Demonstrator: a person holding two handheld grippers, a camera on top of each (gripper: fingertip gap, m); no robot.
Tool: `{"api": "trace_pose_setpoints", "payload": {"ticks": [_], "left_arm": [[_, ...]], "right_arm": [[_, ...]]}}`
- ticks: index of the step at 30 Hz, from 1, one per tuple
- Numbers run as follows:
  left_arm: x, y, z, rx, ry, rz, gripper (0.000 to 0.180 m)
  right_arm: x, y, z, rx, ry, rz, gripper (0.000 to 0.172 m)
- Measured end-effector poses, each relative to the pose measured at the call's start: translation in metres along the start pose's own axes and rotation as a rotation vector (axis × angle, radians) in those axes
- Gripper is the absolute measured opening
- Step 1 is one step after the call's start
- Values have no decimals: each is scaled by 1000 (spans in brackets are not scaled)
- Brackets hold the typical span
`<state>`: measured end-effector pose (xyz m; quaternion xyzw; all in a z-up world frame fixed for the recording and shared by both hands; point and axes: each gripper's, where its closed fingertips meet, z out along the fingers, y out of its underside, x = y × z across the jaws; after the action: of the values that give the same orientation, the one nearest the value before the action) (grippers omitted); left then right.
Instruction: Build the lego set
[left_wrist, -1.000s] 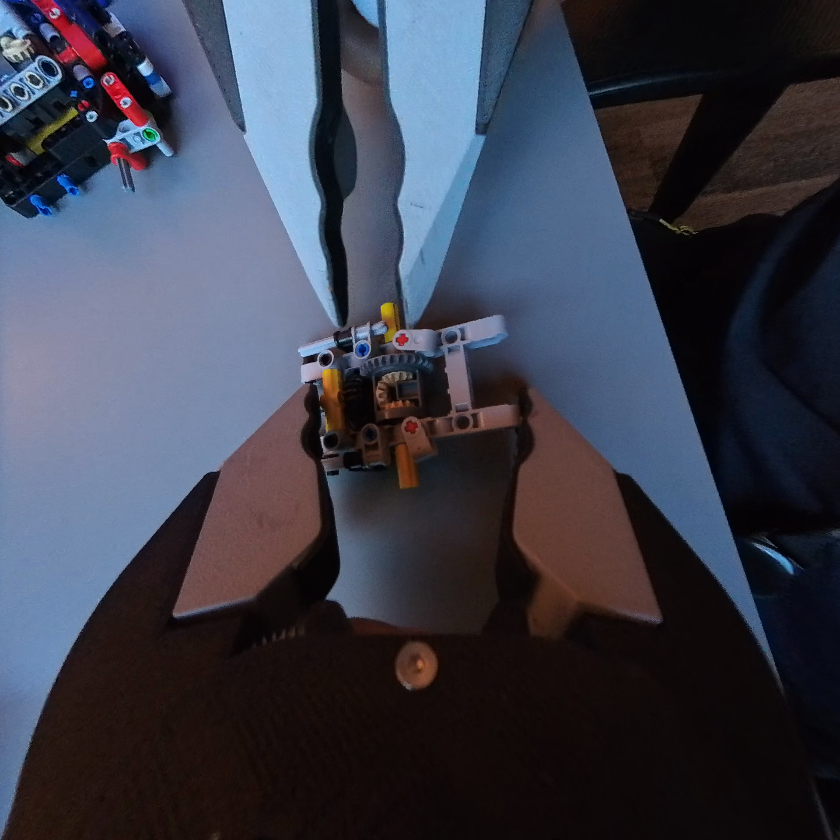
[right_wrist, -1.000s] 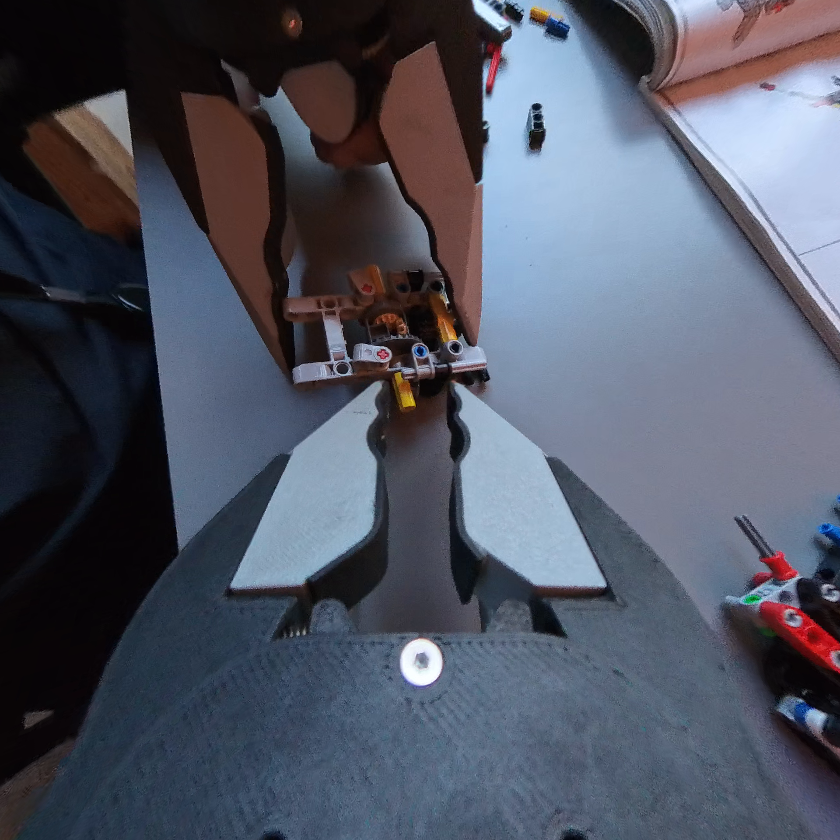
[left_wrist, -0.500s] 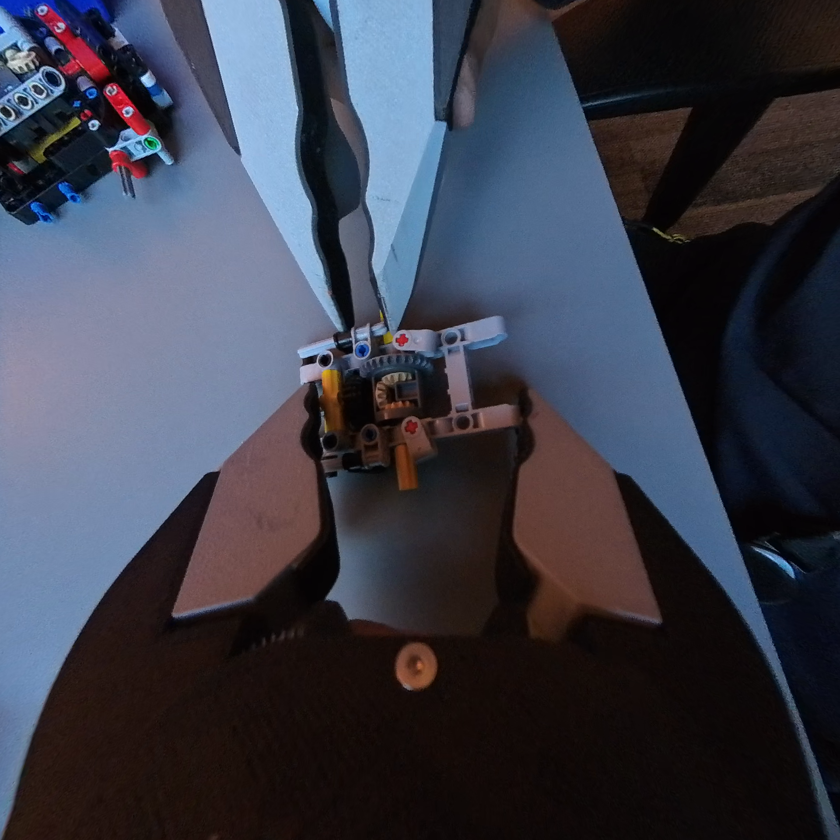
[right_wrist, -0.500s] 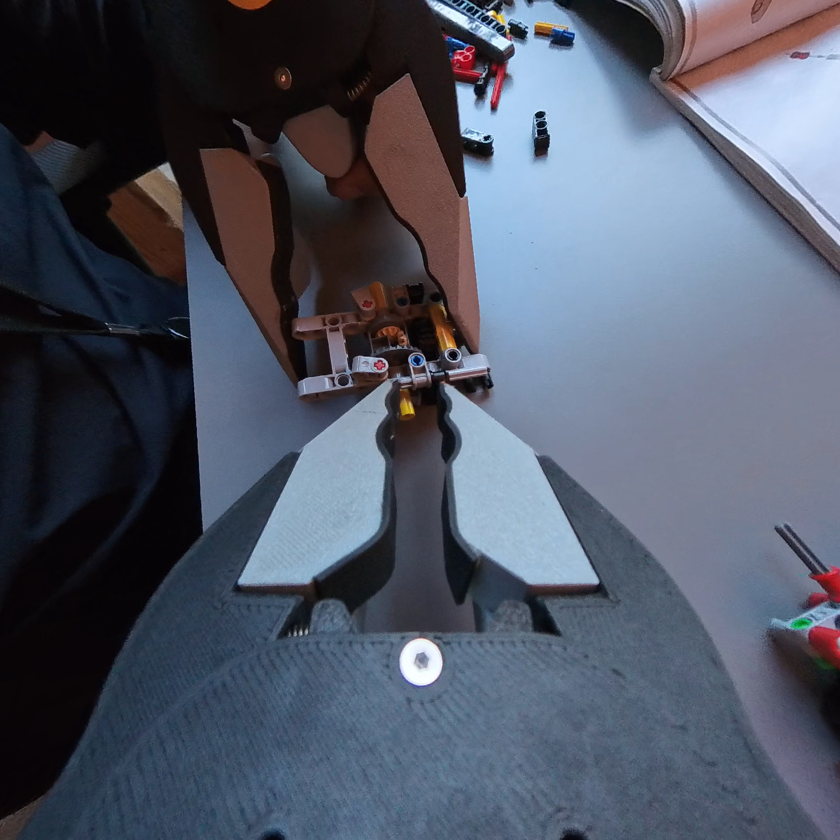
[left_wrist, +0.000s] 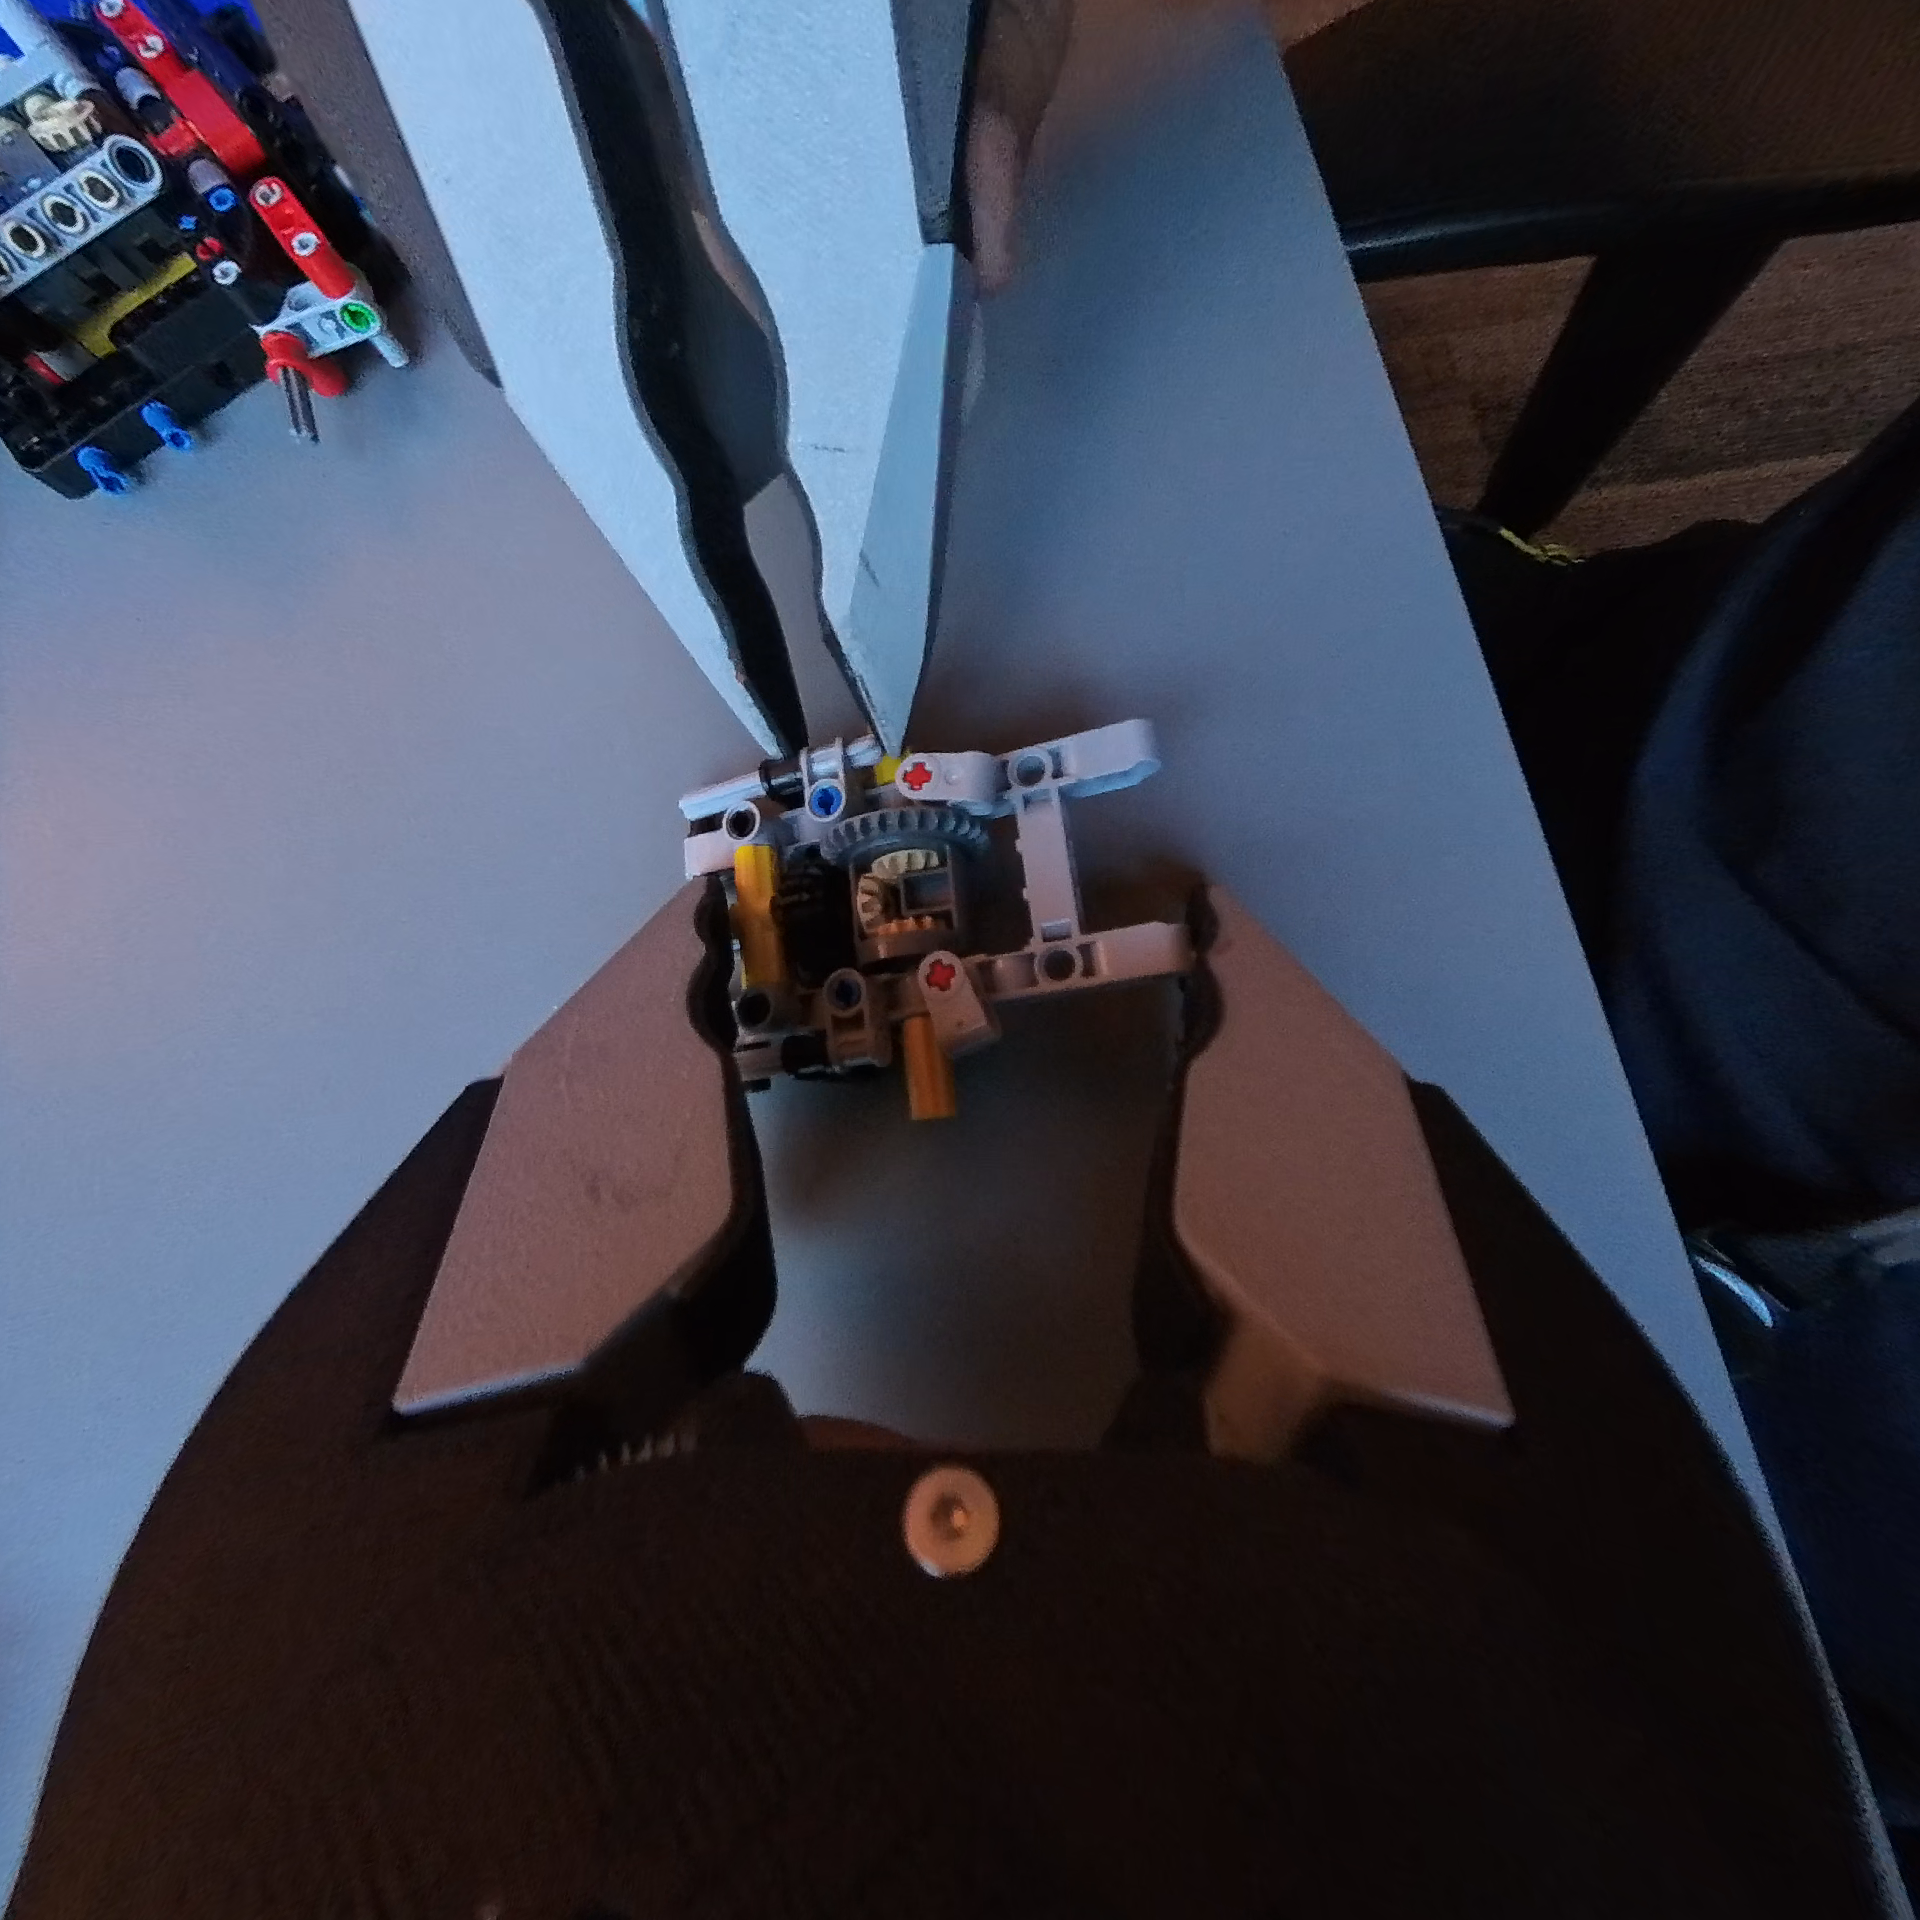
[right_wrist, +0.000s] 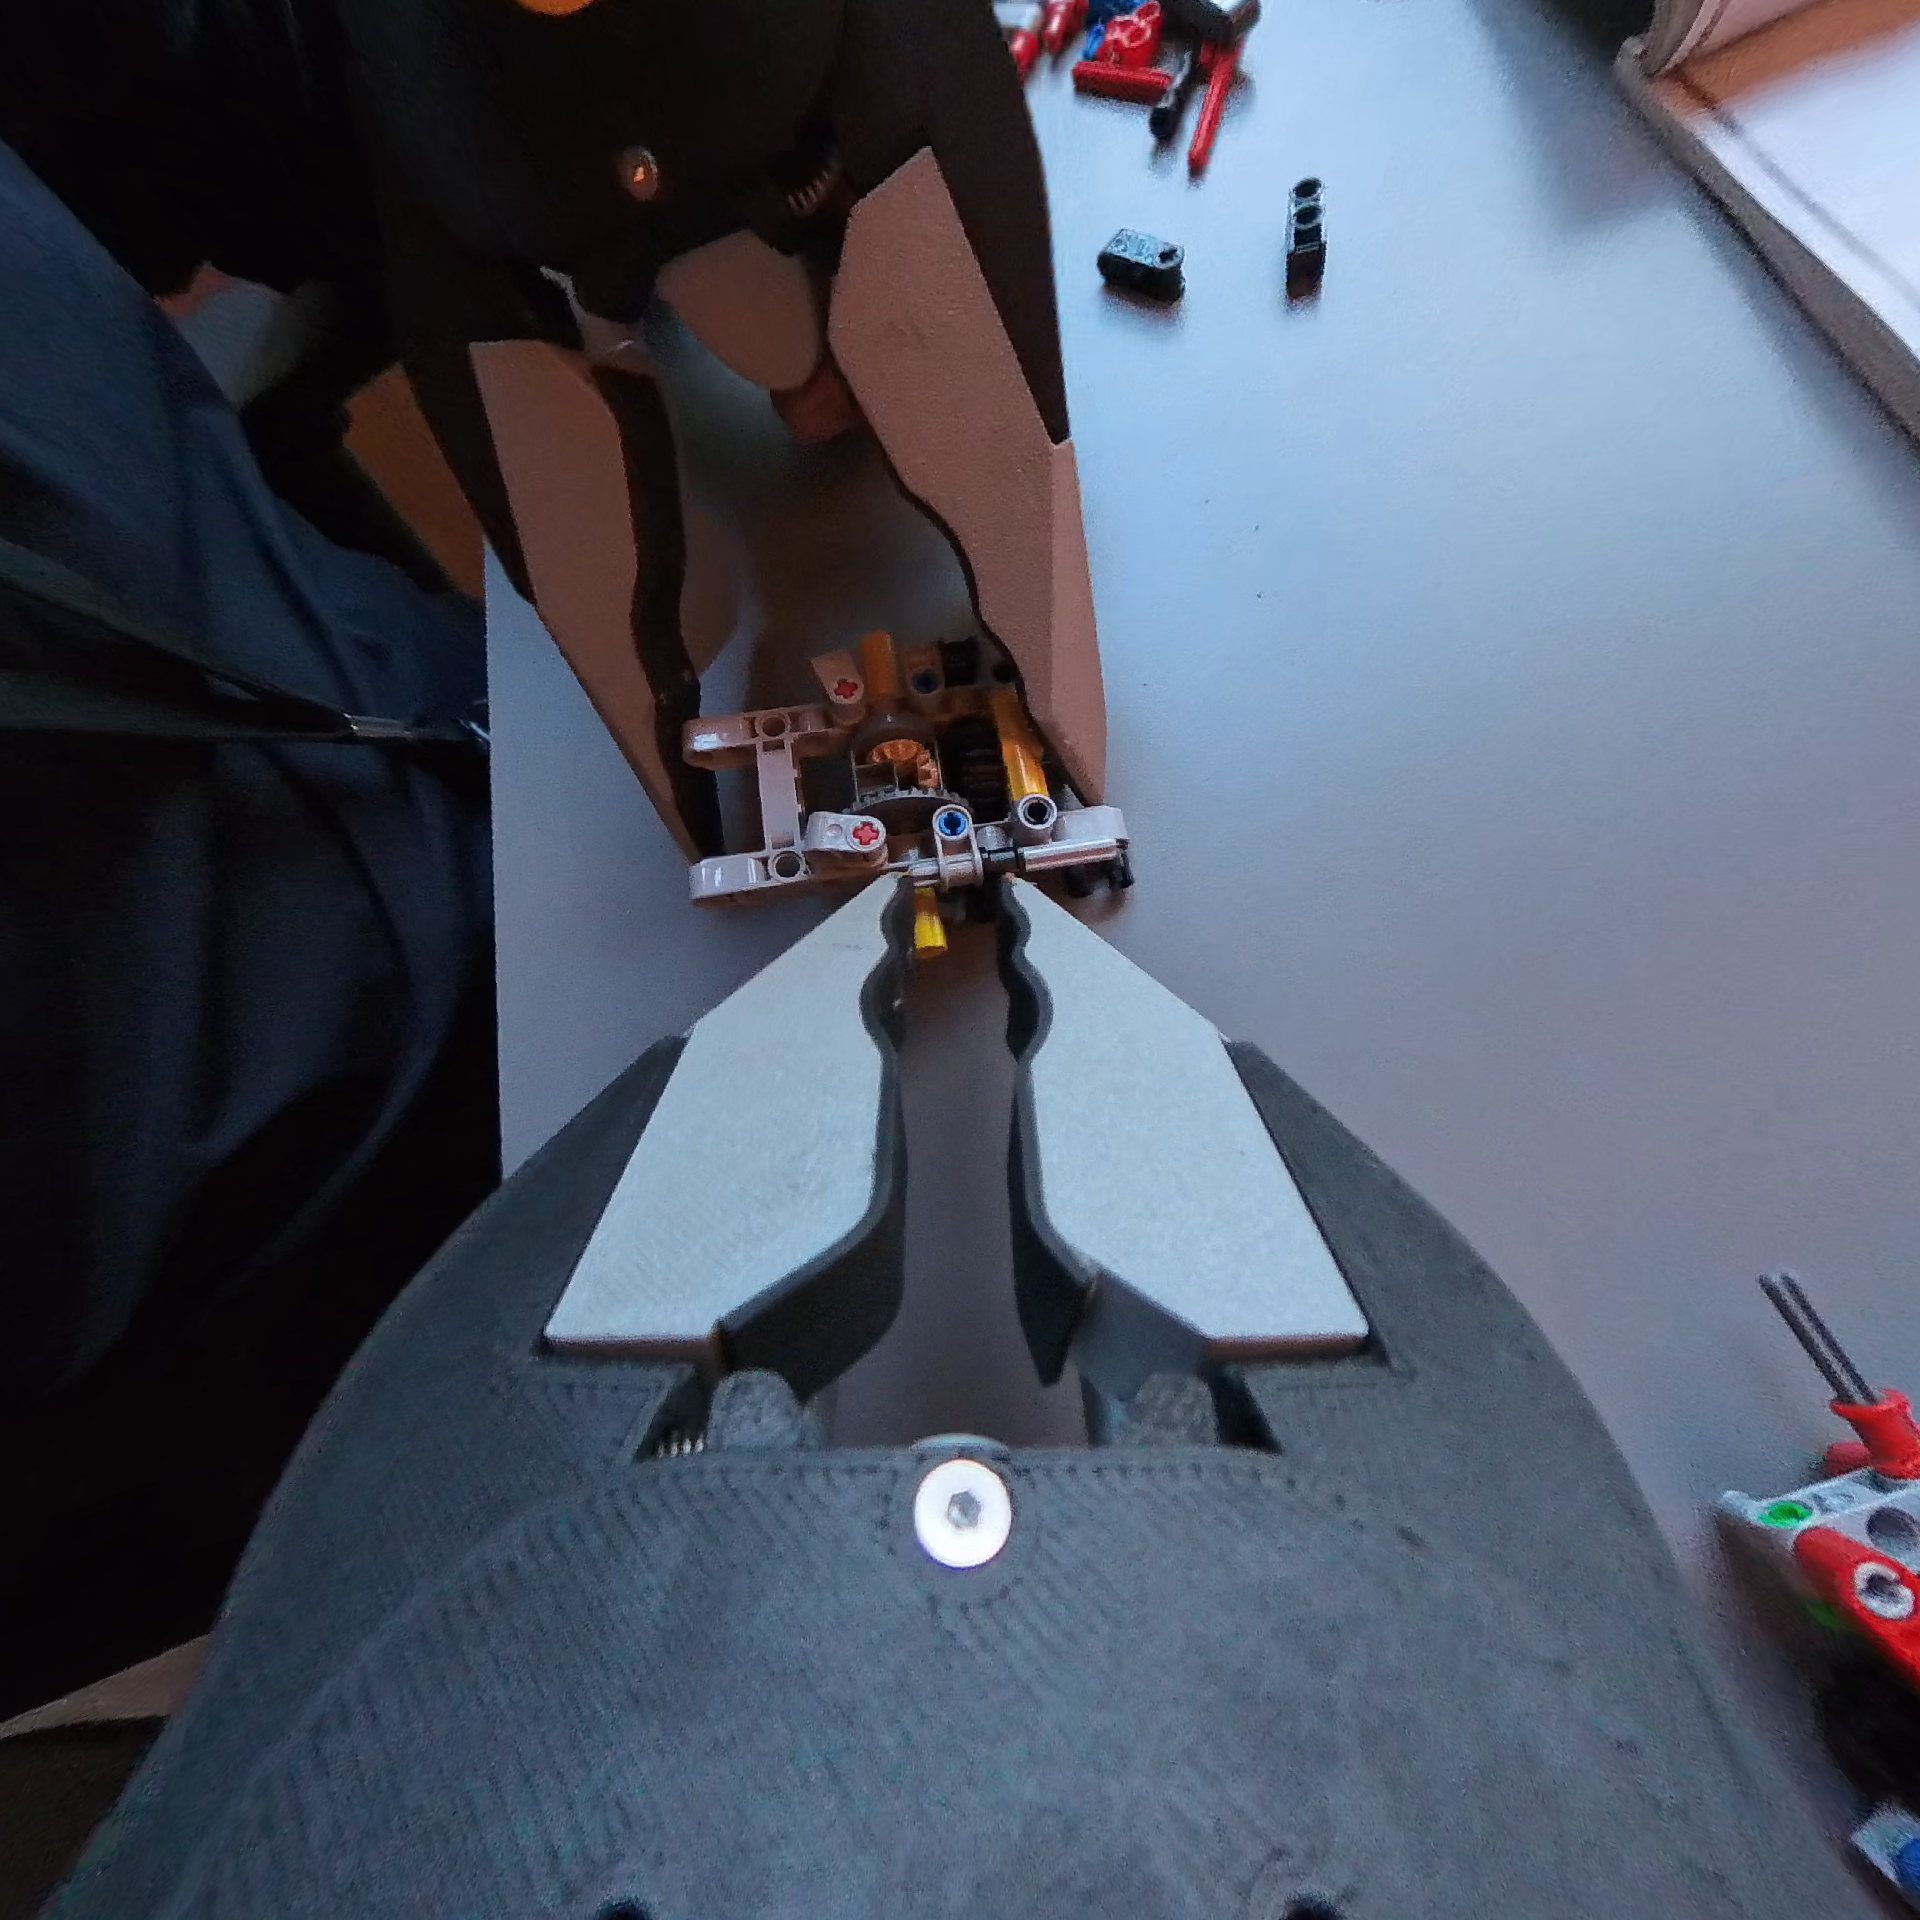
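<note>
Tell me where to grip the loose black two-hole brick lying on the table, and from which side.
Grip the black two-hole brick across its two long flat sides, coming from above. It lies apart from the other black piece on the table, so fingers should fit either side.

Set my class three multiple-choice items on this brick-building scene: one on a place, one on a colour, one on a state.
1. Where is the gear assembly? A) between the left tool's fingers B) on a book C) on a chair
2. The axle poking toward the right tool is: A) green B) yellow C) red
3. Whose fingers stand wider apart? A) the right tool's B) equal C) the left tool's

Key: A, its fingers flank both ends; B, a yellow tip shows by the fingertips; C, the right tool's stand close together.
</note>
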<state>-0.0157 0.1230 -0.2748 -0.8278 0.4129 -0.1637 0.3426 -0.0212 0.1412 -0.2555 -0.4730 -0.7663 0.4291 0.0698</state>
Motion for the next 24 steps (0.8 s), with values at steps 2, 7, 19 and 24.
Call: {"api": "trace_pose_setpoints", "payload": {"ticks": [2, 7, 19, 24], "left_arm": [[-1, 0, 0, -3, -9, -13, 85], [-1, 0, 0, 8, -20, -26, 85], [-5, 2, -1, 18, -53, -64, 85], [-7, 4, -3, 17, -58, -74, 85]], "right_arm": [[1, -1, 0, -14, 3, 23, 12], [2, -1, 1, -77, 45, -13, 12], [5, -2, 3, -204, -7, -28, 10], [8, -4, 5, -213, -7, -31, 9]]}}
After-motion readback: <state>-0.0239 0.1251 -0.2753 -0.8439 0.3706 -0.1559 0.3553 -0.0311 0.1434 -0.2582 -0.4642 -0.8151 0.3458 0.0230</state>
